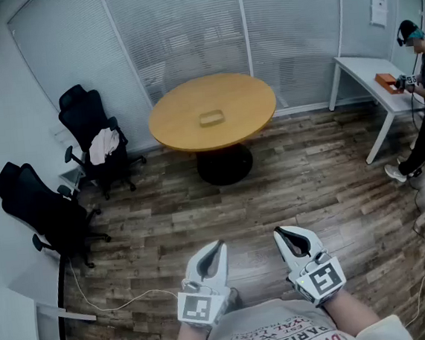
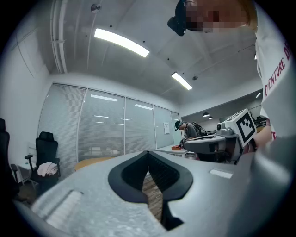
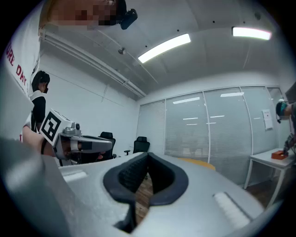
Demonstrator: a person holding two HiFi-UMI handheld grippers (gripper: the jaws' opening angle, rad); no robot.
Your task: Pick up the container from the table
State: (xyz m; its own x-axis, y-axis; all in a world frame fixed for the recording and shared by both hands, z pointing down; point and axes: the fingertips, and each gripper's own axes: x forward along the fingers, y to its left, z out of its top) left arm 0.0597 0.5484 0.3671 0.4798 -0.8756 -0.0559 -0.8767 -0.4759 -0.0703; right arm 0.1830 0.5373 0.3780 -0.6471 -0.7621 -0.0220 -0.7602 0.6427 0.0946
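Container sat about mid-table on the round yellow table, well away from both grippers. Left gripper and right gripper were closed, empty, over the wood-plank floor. Black chairs stood by the blinds-covered glass wall.

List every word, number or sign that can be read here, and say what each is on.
"ARIS COUTU": print on the person's shirt, cut off at both ends; the line beneath runs off the frame.
"ENTURE": red letters on the same shirt, left gripper view, start cut off.
"RE" and "DA": red letters on that shirt, right gripper view.
Wall notice: too small to read.
Square markers: patterns only, no letters.
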